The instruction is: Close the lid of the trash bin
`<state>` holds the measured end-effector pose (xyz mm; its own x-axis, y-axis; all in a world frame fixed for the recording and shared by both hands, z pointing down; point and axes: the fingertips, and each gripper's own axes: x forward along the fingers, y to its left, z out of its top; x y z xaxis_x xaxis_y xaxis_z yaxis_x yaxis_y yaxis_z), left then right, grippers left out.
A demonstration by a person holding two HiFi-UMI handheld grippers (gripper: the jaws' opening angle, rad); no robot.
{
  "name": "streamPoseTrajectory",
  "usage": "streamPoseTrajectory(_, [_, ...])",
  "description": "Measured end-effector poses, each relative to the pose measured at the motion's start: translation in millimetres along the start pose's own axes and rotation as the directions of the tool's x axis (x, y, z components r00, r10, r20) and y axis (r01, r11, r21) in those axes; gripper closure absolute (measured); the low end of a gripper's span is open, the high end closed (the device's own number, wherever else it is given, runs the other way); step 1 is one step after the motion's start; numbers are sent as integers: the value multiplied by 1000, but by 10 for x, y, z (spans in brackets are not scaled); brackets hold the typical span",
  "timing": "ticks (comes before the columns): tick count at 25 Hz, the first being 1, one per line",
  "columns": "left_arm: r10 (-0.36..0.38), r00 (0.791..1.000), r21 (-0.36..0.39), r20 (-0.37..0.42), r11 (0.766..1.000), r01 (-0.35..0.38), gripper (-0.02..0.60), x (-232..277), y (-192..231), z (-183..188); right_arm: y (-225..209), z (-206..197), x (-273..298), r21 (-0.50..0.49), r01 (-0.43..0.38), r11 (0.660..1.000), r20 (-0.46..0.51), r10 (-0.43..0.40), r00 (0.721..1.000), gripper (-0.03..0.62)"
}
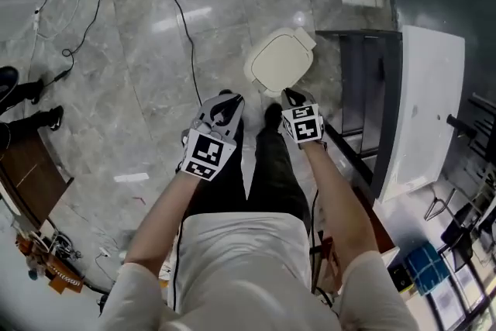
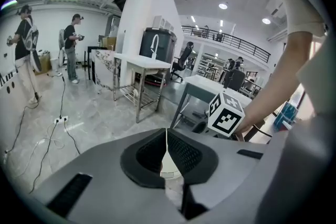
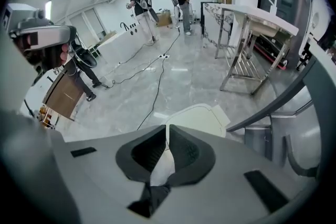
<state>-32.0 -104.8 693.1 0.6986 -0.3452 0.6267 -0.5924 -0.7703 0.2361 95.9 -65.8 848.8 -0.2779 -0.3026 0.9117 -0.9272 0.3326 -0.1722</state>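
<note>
Hovering near one cream-lidded trash bin [image 1: 279, 60], left tool [image 1: 225, 106] and right tool [image 1: 292, 98], both clenched, empty

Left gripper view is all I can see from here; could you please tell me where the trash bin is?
Observer: The trash bin stands on the floor, just ahead of the right gripper.
Operator: Thank you. Is its lid up or down?
Observer: The cream lid lies flat on top of the bin, so it looks down.
Operator: And is the right gripper holding anything?
Observer: No. In the right gripper view, its jaws are together with nothing between them.
</note>
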Motion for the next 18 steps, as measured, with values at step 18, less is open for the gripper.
streamPoseTrajectory(18, [-51, 995, 111, 90, 993, 41, 560, -1072, -120, 771, 305, 552, -2104, 2, 128, 992, 284, -124, 951, 559])
